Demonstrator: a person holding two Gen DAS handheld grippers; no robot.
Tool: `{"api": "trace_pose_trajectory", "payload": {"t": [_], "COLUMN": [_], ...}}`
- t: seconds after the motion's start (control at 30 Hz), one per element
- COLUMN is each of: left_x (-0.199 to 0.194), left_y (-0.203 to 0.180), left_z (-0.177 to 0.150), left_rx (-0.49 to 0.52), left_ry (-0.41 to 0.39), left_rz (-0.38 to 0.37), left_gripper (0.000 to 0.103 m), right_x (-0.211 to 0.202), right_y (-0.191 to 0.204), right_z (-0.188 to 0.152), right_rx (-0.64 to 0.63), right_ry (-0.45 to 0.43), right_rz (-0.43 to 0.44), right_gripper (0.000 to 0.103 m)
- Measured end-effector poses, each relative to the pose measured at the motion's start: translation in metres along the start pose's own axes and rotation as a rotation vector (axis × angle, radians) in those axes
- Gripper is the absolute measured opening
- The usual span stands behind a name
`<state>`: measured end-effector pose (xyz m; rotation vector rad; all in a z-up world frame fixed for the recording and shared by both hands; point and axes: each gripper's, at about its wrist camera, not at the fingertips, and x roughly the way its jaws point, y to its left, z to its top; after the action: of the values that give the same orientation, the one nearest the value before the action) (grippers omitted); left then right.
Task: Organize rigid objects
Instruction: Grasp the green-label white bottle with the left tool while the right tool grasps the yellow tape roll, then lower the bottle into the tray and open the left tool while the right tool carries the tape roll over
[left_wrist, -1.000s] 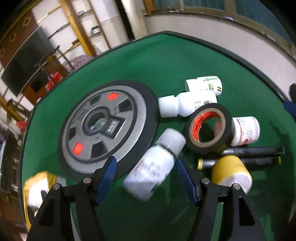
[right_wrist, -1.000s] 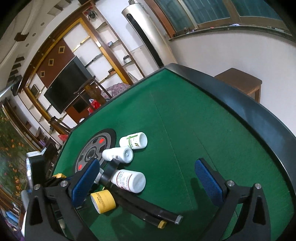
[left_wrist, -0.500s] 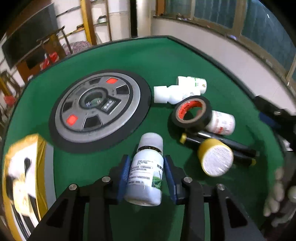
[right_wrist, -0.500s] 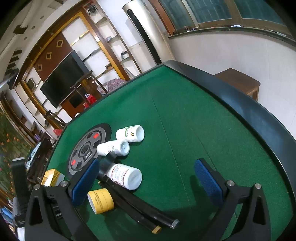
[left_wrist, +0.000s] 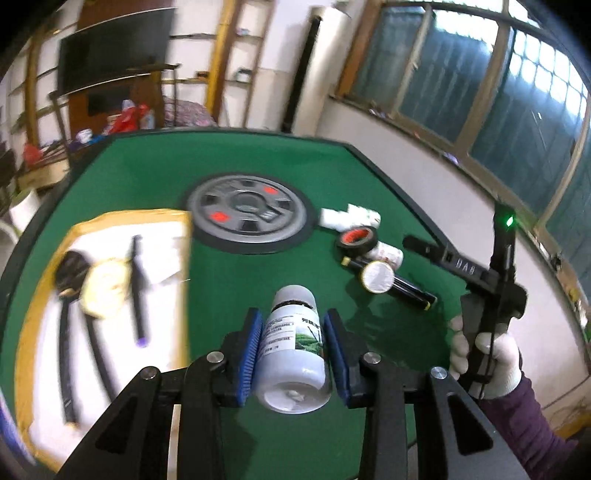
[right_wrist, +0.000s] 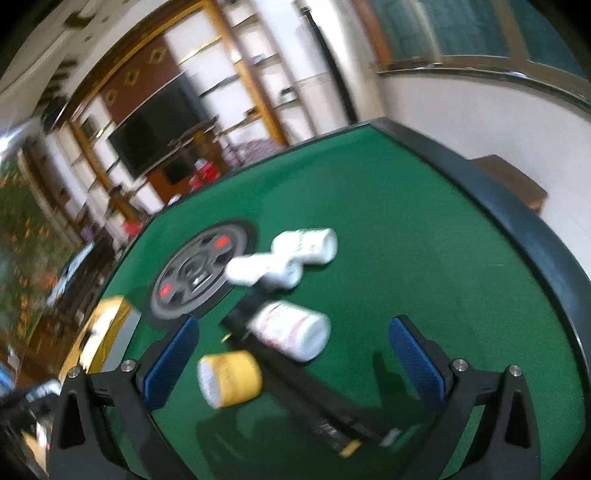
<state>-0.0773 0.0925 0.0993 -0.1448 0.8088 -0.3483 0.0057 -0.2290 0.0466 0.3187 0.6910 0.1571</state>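
My left gripper (left_wrist: 293, 332) is shut on a white bottle with a green label (left_wrist: 293, 347) and holds it above the green table. To its left lies a white tray with a yellow rim (left_wrist: 122, 236) holding black tools and a cream object. My right gripper (right_wrist: 291, 354) is open and empty above a pile: a yellow tape roll (right_wrist: 229, 382), a white bottle with red print (right_wrist: 291, 332), black pens (right_wrist: 317, 402) and two more white bottles (right_wrist: 310, 245). The black tape roll (left_wrist: 356, 240) shows in the left wrist view.
A grey and black disc with red marks (left_wrist: 251, 214) is set in the middle of the table (right_wrist: 424, 258). The table's black raised rim (right_wrist: 517, 221) runs along the right. My right hand-held gripper body (left_wrist: 491, 280) shows at the right of the left view.
My left gripper closed on the green-label bottle, lifted it and swung left, bringing the tray into view. My right gripper moved closer to the pile and stayed open.
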Motion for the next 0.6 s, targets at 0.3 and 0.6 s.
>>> {"api": "trace_pose_trajectory", "payload": {"t": [0.3,0.6], "left_x": [-0.051,-0.067], "left_y": [0.076,0.128], "left_z": [-0.035,-0.062], "left_rx": [-0.139,-0.253], "left_ry": [-0.087,-0.108], "left_rz": [0.066,0.103], "left_gripper": [0.036,0.036], "right_x": [0.018,0.054], "right_y": [0.059,0.092], "right_z": [-0.018,-0.034], "right_rx": [-0.208,-0.368], "right_ry": [0.114,0.202], "right_rz": [-0.103,-0.263], "right_gripper": [0.094,0.049]}}
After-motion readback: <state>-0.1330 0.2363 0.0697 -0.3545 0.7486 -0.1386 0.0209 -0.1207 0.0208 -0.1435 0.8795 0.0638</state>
